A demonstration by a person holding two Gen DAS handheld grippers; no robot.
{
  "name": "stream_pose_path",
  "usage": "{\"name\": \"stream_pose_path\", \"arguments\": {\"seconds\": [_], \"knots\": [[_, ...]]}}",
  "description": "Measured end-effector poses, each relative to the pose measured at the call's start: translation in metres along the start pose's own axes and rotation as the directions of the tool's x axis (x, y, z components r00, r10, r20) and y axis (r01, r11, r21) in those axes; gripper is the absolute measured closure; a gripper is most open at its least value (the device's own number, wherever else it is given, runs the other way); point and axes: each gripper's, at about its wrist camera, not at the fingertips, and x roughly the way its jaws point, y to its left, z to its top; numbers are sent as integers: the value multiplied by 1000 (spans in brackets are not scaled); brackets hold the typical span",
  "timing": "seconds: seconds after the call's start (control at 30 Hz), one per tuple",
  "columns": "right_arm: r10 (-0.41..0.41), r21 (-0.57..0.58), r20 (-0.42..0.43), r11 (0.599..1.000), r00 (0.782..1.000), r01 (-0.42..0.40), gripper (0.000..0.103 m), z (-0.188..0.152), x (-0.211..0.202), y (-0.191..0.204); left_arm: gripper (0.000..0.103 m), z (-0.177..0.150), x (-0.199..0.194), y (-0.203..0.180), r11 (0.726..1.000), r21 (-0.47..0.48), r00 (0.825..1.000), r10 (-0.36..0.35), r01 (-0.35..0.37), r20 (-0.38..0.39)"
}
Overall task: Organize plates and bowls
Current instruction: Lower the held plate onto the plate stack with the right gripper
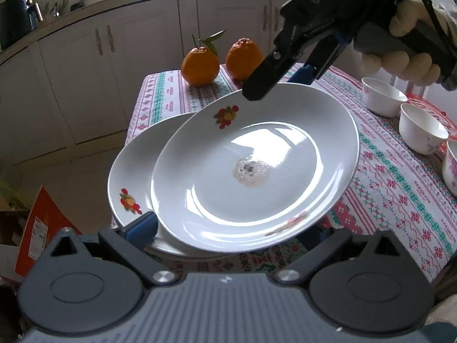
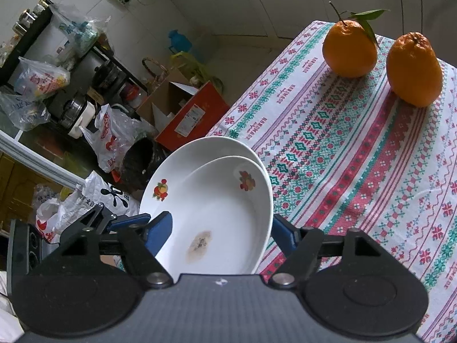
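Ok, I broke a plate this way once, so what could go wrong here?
The right gripper pinches the upper plate by its far rim only, and the plate sits tilted; it might slip. The lower plate juts past the table edge, so a nudge could tip it to the floor. The residue in the upper plate could soil anything stacked on it.

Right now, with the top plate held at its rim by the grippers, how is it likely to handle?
The top plate looks like glazed ceramic: probably stiff, and fragile if dropped. Its glossy surface likely makes it slippery against the right gripper pinching its far rim. It sits tilted over the lower plate, so it may slide or clatter.
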Motion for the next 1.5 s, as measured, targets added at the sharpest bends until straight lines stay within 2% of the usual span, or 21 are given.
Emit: {"name": "stream_pose_path", "arguments": {"seconds": [0.47,0.83,1.23,1.5], "knots": [[-49,12,4,999,999,49,21,7,13,2,2,0,-2,0,1000,30,1000,-5,4,19],[-88,28,17,996,996,87,20,11,15,6,1,-4,-7,11,999,5,998,-49,49,42],[-124,57,58,991,991,121,18,-5,3,13,1,-5,-10,17,996,4,995,-90,90,50],[-211,-2,25,978,977,211,16,4,20,26,1,-4,-10,19,996,-3,995,-85,85,53]]}}
